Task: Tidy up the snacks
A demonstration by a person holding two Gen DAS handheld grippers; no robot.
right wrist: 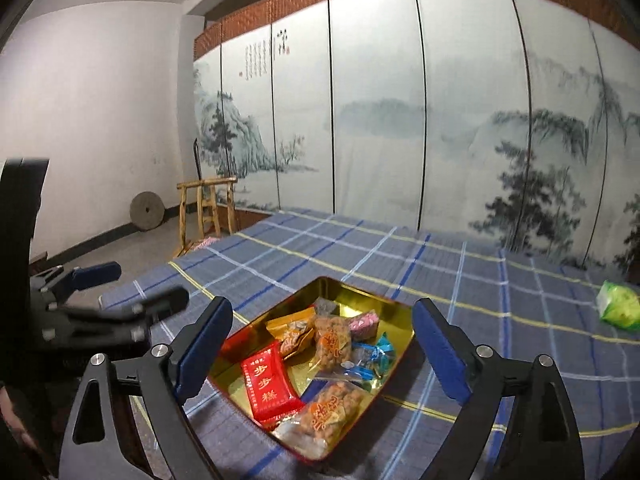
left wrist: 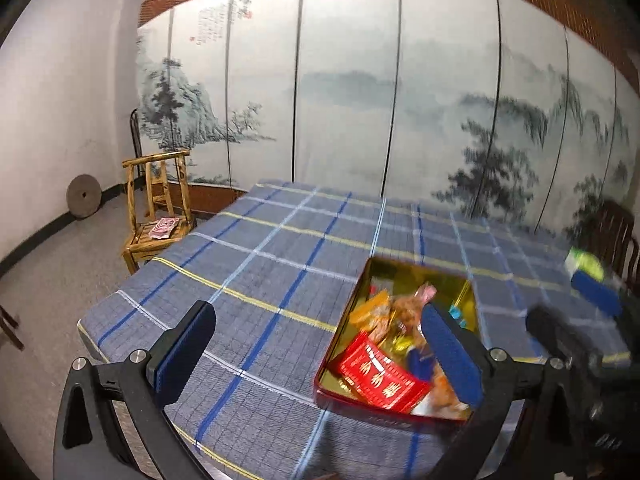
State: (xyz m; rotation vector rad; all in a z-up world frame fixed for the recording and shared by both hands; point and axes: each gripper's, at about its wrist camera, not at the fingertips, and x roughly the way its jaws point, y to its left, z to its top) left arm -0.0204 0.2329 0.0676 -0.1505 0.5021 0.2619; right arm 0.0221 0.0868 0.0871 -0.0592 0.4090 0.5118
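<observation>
An open tin (right wrist: 352, 290), gold inside and red outside, lies on the blue plaid tablecloth (right wrist: 460, 280). It holds several snacks: a red packet (right wrist: 270, 384), two bags of brown nuts (right wrist: 332, 340), a blue candy (right wrist: 376, 354) and a pink one (right wrist: 362, 322). A green packet (right wrist: 618, 306) lies alone on the cloth, far right. My right gripper (right wrist: 320, 344) hangs open above the tin's near end, nothing between its pads. My left gripper (left wrist: 320, 344) is open too, just left of the tin (left wrist: 420, 270), empty. In the left wrist view the right gripper (left wrist: 560, 300) is blurred near the green packet (left wrist: 584, 264).
A wooden chair (left wrist: 160, 208) stands past the table's left corner, with a round millstone (left wrist: 82, 200) against the wall. A painted folding screen (right wrist: 380, 120) runs behind the table. A dark chair back (left wrist: 616, 232) rises at the far right edge.
</observation>
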